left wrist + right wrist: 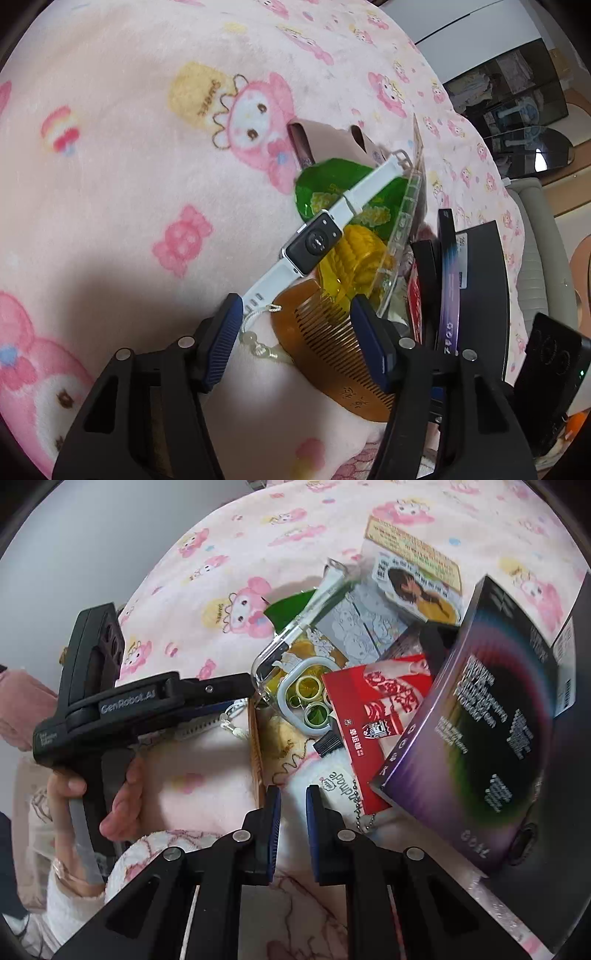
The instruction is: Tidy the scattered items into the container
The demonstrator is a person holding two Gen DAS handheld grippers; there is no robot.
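Between the spread jaws of the left gripper: amber comb, ungrasped; next, closing on it; right gripper nearly together, empty.

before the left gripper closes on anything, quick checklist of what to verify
1. Left gripper open: ok, jaws stand wide apart.
2. Target between the fingers: ok, the amber comb lies in the gap.
3. Clean grab: not ok, the white smartwatch strap and a beaded charm sit by the left finger and could get pinched.
4. Comb free of the pile: not ok, its far end meets the yellow clip.
5. Right gripper out of the way: ok, nearly closed, empty, over a white plush.
6. Container in view: cannot tell.
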